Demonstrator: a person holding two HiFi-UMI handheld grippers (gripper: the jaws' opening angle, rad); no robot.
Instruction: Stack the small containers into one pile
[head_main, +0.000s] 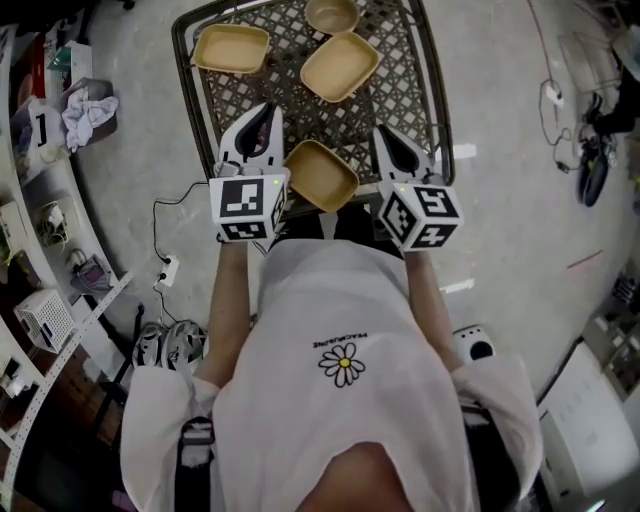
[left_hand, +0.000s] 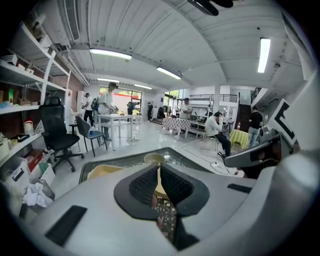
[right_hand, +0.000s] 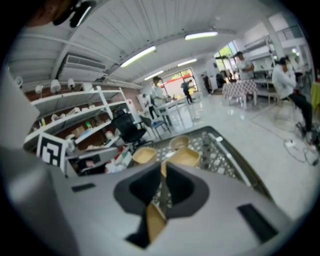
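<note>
Holding four containers (head_main: 340, 65): lattice table (head_main: 300, 110) on grey floor (head_main: 520, 230); shelving (head_main: 75, 345) alongside.

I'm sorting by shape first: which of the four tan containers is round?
The bowl at the table's far edge; the other three have straight sides and corners.

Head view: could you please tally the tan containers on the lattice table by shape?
Square-cornered containers: 3
Round container: 1
Total: 4
</note>
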